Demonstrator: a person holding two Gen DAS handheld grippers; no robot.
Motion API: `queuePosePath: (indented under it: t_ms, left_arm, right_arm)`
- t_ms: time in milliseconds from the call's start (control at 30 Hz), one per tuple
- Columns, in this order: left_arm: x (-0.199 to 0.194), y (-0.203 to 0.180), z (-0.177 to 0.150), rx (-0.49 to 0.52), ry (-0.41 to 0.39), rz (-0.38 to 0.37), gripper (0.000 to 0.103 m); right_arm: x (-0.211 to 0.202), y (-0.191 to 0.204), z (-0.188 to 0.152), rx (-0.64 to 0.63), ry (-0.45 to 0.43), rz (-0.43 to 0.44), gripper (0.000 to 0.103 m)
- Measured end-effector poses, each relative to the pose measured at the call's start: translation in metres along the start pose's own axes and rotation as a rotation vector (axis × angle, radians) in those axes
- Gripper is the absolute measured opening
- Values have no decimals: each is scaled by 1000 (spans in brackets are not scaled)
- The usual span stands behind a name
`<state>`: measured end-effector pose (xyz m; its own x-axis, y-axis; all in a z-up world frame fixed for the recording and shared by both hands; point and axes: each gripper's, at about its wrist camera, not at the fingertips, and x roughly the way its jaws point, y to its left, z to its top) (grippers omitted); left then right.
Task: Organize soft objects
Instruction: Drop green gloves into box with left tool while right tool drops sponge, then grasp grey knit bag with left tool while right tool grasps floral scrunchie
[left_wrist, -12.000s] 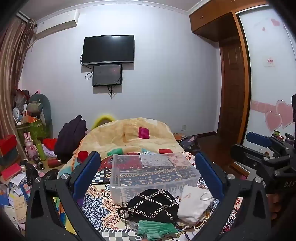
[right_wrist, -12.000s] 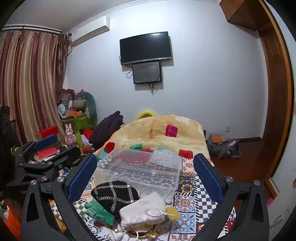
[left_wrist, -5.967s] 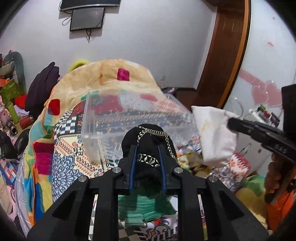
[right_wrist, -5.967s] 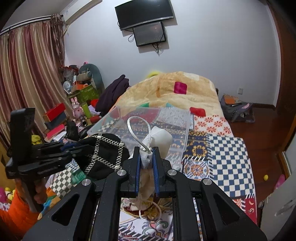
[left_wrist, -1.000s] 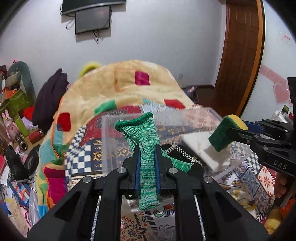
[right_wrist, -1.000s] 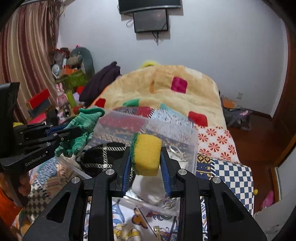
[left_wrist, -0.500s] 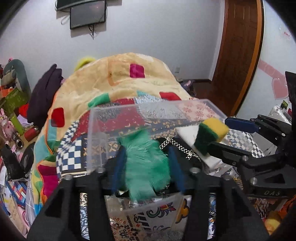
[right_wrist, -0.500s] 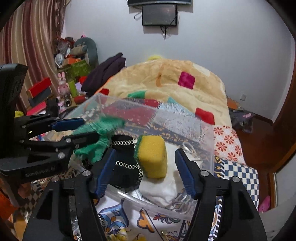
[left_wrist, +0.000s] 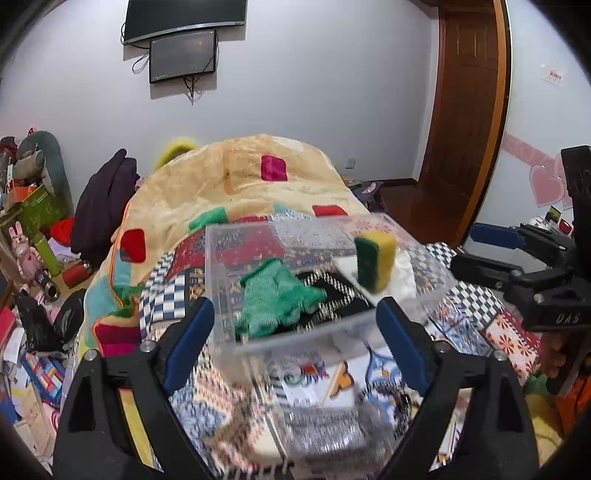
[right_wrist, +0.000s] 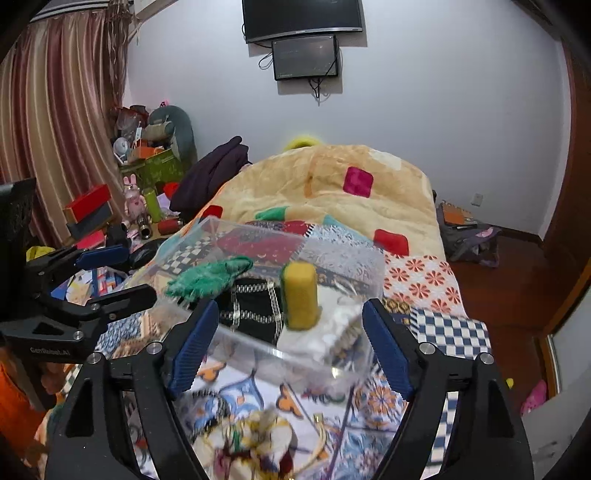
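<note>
A clear plastic bin (left_wrist: 221, 266) (right_wrist: 354, 254) stands on the bed. Inside it lie a green knit glove (left_wrist: 275, 299) (right_wrist: 207, 280), a black hat with chain trim (left_wrist: 332, 299) (right_wrist: 255, 306), a white pouch (left_wrist: 400, 266) (right_wrist: 325, 332) and a yellow-and-green sponge (left_wrist: 375, 262) (right_wrist: 299, 299) standing on the pouch. My left gripper (left_wrist: 295, 343) is open and empty just in front of the bin; it also shows in the right wrist view (right_wrist: 107, 273). My right gripper (right_wrist: 288, 350) is open and empty near the bin's front; it also shows in the left wrist view (left_wrist: 495, 251).
The bed has a patterned quilt (left_wrist: 498, 332) and a yellow blanket (right_wrist: 332, 192). More small items lie blurred near my grippers (right_wrist: 251, 435). Clutter, boxes and toys fill the left floor (right_wrist: 140, 184). A bag (right_wrist: 465, 229) lies on the floor at right.
Both grippers opened. The green glove and the sponge dropped into the bin, and both grippers have pulled back from it.
</note>
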<state>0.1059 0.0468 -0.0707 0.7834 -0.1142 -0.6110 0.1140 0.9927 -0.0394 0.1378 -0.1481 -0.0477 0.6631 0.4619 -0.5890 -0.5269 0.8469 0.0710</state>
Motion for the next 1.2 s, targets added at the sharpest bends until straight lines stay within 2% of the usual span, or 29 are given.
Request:
queuePosePath:
  t_ms: [300, 500, 567, 633, 700, 867, 933, 1000, 1200]
  left_arm:
    - [-4, -12, -44, 8, 91, -16, 91]
    - [8, -19, -71, 10, 159, -24, 91]
    - [14, -18, -79, 0, 177, -21, 91]
    - [17, -17, -84, -13, 186, -16, 91]
    - [21, -16, -89, -28, 194, -18, 91]
    - [25, -13, -92, -55, 203, -64, 75]
    - [24, -14, -93, -55, 199, -73, 69]
    - [23, -15, -93, -56, 197, -86, 63]
    - [22, -14, -96, -60, 191, -107, 51]
  right_arm:
    - [-3, 2, -45, -7, 97, -9, 78]
    - [12, 1, -67, 21, 177, 53, 76]
    - [17, 2, -71, 28, 197, 73, 66]
    - [23, 5, -74, 24, 224, 79, 52]
    - [28, 5, -78, 26, 245, 75, 44]
    - [34, 1, -85, 59, 286, 81, 30]
    - [34, 0, -86, 68, 292, 90, 18]
    - [32, 1, -86, 71, 284, 91, 12]
    - [20, -1, -82, 80, 230, 97, 9]
